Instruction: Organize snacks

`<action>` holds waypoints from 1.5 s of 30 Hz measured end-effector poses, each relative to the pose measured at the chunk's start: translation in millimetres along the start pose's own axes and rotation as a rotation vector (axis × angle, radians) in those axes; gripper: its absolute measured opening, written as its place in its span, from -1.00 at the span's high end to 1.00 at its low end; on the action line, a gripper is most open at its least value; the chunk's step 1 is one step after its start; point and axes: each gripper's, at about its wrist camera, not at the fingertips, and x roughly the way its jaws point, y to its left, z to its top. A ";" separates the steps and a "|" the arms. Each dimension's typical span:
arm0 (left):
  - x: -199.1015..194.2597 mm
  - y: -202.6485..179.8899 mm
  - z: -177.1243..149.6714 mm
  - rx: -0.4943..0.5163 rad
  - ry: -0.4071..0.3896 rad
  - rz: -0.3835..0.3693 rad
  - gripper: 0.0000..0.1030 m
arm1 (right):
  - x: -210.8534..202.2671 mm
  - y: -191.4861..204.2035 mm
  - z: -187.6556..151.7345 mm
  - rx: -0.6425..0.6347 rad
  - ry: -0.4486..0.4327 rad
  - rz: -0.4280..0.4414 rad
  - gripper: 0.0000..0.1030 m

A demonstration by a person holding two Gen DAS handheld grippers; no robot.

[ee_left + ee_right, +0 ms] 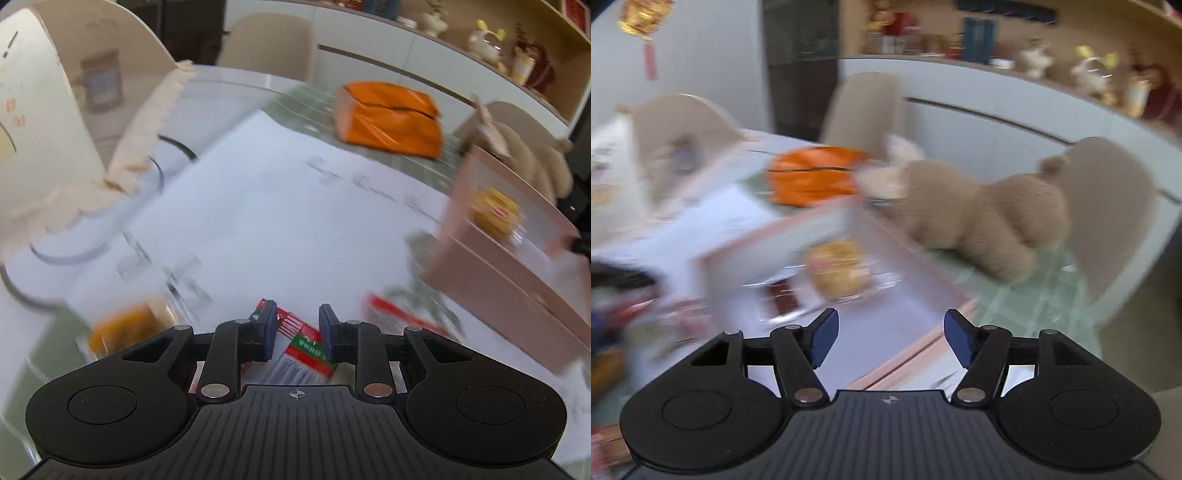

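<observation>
My left gripper [297, 328] is shut on a red, green and white snack packet [306, 343], which stays sharp between the blue pads while the table blurs. Another red packet [399, 314] lies to its right, and an orange wrapped snack [125, 328] lies to its left. A pink box [509, 258] at the right holds a yellow wrapped snack [496, 216]. In the right wrist view my right gripper [890, 339] hangs open over that pink box [923, 350], with nothing between its pads. The yellow snack [838, 273] lies ahead of it inside the box.
A white paper sheet [277, 203] covers the table's middle. An orange bag [391, 118] sits at the far side, and a brown teddy bear [990, 221] lies beside the box. Beige chairs [864, 107] ring the table. A white cloth-covered object [40, 122] stands at the left.
</observation>
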 end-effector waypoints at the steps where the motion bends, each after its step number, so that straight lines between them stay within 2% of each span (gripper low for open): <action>1: -6.7 -4.2 -7.0 0.002 0.009 -0.009 0.47 | 12.9 -2.5 0.6 0.016 0.021 -0.006 -0.20; 2: -13.7 -9.2 -15.7 -0.001 0.018 -0.024 0.47 | 23.7 -1.7 1.1 0.040 0.038 -0.018 -0.24; 4: -22.7 -19.8 -31.0 -0.010 0.033 -0.054 0.47 | 28.4 6.4 3.1 0.037 0.013 -0.030 -0.24; 7: -37.7 -28.7 -51.8 -0.046 0.049 -0.088 0.47 | 31.5 34.1 6.6 0.019 0.013 0.066 -0.24; 10: -51.5 -30.4 -68.8 -0.127 0.067 -0.124 0.47 | 26.0 65.9 7.4 -0.035 0.013 0.178 -0.24; 13: -63.7 -32.0 -79.0 -0.150 0.089 -0.128 0.47 | 23.0 93.3 7.8 -0.088 0.021 0.299 -0.24; 16: -82.3 -26.5 -74.9 -0.166 0.047 -0.105 0.47 | 19.2 121.5 4.9 -0.157 0.050 0.430 -0.23; 19: -98.1 -4.5 -59.8 -0.241 -0.071 -0.068 0.47 | 5.6 140.2 2.6 -0.209 0.045 0.506 -0.17; 21: -99.4 12.4 -44.2 -0.260 -0.152 0.023 0.46 | -1.6 140.2 1.6 -0.195 0.021 0.534 -0.16; 23: -89.0 28.3 -27.5 -0.245 -0.203 0.130 0.46 | -10.2 137.1 -3.4 -0.182 0.019 0.570 -0.24; 26: -58.6 48.5 -5.4 -0.230 -0.191 0.213 0.46 | -9.3 148.5 -17.6 -0.256 0.088 0.616 -0.35; 28: -38.1 58.5 1.7 -0.226 -0.149 0.222 0.47 | -5.8 166.0 -25.0 -0.331 0.125 0.629 -0.35; 30: -26.9 61.0 0.8 -0.208 -0.118 0.229 0.47 | 0.2 187.9 -28.9 -0.390 0.121 0.617 -0.42; 32: -24.1 55.9 -7.6 -0.197 -0.089 0.216 0.47 | 7.9 205.9 -29.5 -0.427 0.129 0.606 -0.43; 35: -31.4 41.7 -27.5 -0.207 -0.048 0.151 0.49 | 19.7 221.3 -29.2 -0.447 0.155 0.592 -0.43; 36: -35.9 32.7 -35.1 -0.204 -0.042 0.146 0.49 | 21.4 222.9 -29.6 -0.451 0.157 0.602 -0.40; 37: -40.9 23.6 -41.3 -0.202 -0.037 0.145 0.50 | 21.4 222.1 -30.1 -0.453 0.159 0.615 -0.27; 38: -45.4 15.5 -47.8 -0.214 -0.031 0.133 0.50 | 20.2 220.7 -30.4 -0.451 0.168 0.640 -0.05; 40: -53.9 2.3 -59.9 -0.281 -0.025 0.093 0.50 | 13.6 217.9 -32.7 -0.471 0.181 0.655 0.15; 41: -56.9 -3.5 -65.4 -0.316 -0.022 0.078 0.50 | 11.4 214.7 -33.8 -0.494 0.185 0.663 0.39; 45: -74.9 -32.8 -91.2 -0.474 -0.034 0.009 0.54 | -4.7 189.9 -50.0 -0.592 0.205 0.697 0.39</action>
